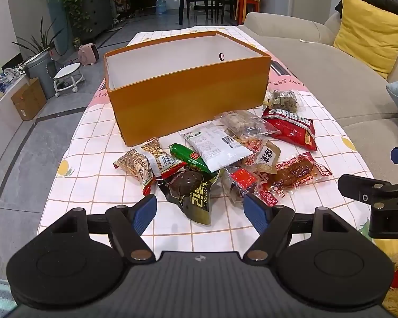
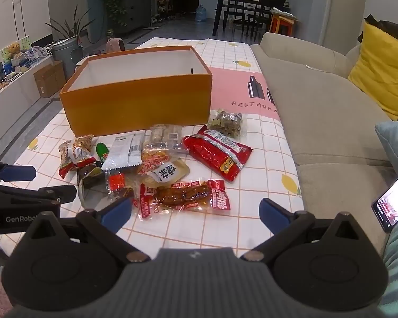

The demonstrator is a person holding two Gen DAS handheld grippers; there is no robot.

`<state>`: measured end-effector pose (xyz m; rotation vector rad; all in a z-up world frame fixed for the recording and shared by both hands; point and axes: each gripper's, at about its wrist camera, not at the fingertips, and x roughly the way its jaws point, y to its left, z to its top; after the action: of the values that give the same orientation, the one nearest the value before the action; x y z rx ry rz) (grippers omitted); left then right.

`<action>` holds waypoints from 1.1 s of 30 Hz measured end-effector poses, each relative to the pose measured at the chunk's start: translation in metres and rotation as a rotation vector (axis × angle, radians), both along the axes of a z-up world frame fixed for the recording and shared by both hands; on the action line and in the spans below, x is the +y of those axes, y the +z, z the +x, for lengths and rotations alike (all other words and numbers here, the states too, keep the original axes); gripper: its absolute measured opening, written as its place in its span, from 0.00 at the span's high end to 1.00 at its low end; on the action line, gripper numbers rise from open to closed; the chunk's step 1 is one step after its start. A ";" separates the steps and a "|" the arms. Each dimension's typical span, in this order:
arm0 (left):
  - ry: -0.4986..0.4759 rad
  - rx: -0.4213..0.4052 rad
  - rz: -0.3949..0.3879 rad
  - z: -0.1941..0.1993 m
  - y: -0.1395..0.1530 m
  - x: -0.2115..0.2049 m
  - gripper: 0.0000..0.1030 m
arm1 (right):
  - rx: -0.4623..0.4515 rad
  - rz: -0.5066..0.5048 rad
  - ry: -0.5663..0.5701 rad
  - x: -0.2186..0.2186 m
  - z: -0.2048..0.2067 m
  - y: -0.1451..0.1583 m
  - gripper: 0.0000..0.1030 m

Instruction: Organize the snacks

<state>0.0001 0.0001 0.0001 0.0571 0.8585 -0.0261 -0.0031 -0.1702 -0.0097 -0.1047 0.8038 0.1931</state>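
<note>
- Living-room table [image 1: 98,143] under a checked cloth, sofa [image 1: 318,61] alongside.
- Snack packets [image 1: 215,156] lie heaped just before the orange box [image 1: 188,98], whose visible inside looks bare.
- Packets look light, crinkly and slippery; best pinched by a flat sealed edge.
- Left gripper [image 1: 200,212] spread wide, holding nothing, near the dark packet [image 1: 196,193].
- Right gripper [image 2: 196,213] likewise spread, nearest the red meat packet [image 2: 184,197].

Glossy plastic snack packets [image 1: 220,156] lie on a smooth checked cloth [image 1: 98,164] beside a matt orange cardboard box [image 1: 188,100].
</note>
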 end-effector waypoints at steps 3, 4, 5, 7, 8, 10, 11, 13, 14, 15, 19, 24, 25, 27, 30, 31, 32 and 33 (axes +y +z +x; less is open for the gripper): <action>0.001 0.000 0.000 0.000 0.000 0.000 0.15 | 0.000 0.000 -0.001 0.000 0.000 0.000 0.04; 0.001 0.000 0.000 0.000 0.000 0.000 0.15 | 0.001 0.000 -0.001 0.000 0.000 0.000 0.04; 0.001 0.000 0.000 0.000 0.000 0.000 0.15 | 0.001 0.000 -0.001 0.000 0.000 0.000 0.04; 0.001 0.000 -0.001 0.000 0.000 0.000 0.15 | 0.002 -0.001 0.000 0.000 0.000 0.000 0.04; 0.001 0.001 -0.001 0.000 0.000 0.000 0.15 | 0.002 -0.001 0.000 0.000 0.000 0.000 0.04; 0.000 0.001 -0.002 0.000 0.000 0.000 0.15 | 0.003 -0.003 0.000 0.000 0.000 -0.001 0.04; 0.000 0.002 -0.002 -0.001 0.000 0.000 0.15 | 0.003 -0.003 -0.001 0.000 0.000 -0.001 0.04; 0.001 -0.001 0.000 0.000 0.000 0.000 0.15 | 0.004 -0.003 -0.001 0.000 0.000 -0.001 0.04; 0.001 -0.001 0.000 0.000 0.000 0.000 0.15 | 0.005 -0.003 -0.001 0.000 0.000 -0.001 0.04; 0.001 -0.001 0.000 0.000 0.000 0.000 0.15 | 0.006 -0.004 -0.001 0.000 0.000 -0.002 0.04; 0.001 0.000 0.000 0.000 -0.001 0.000 0.15 | 0.010 -0.005 -0.001 0.000 0.000 -0.002 0.04; 0.001 -0.001 0.000 0.000 -0.001 0.000 0.15 | 0.010 -0.005 -0.001 0.000 0.001 -0.002 0.04; 0.001 -0.001 0.000 0.000 -0.001 0.000 0.15 | 0.011 -0.005 -0.002 0.000 0.000 -0.002 0.04; 0.001 -0.001 0.000 0.000 -0.001 0.000 0.15 | 0.011 -0.005 -0.002 0.000 0.000 -0.002 0.04; 0.001 -0.001 -0.001 0.000 -0.001 0.000 0.15 | 0.014 -0.006 -0.003 0.000 0.000 -0.003 0.04; 0.001 -0.001 -0.001 0.000 0.000 0.000 0.15 | 0.015 -0.006 -0.004 0.000 0.001 -0.003 0.04; 0.001 0.000 -0.002 0.000 -0.001 0.000 0.15 | 0.015 -0.006 -0.004 0.000 0.001 -0.003 0.04; 0.001 0.001 -0.003 0.000 -0.001 0.000 0.15 | 0.015 -0.006 -0.004 0.000 0.001 -0.003 0.04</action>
<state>-0.0002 0.0003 -0.0005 0.0544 0.8591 -0.0266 -0.0022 -0.1701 -0.0127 -0.1073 0.8197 0.1883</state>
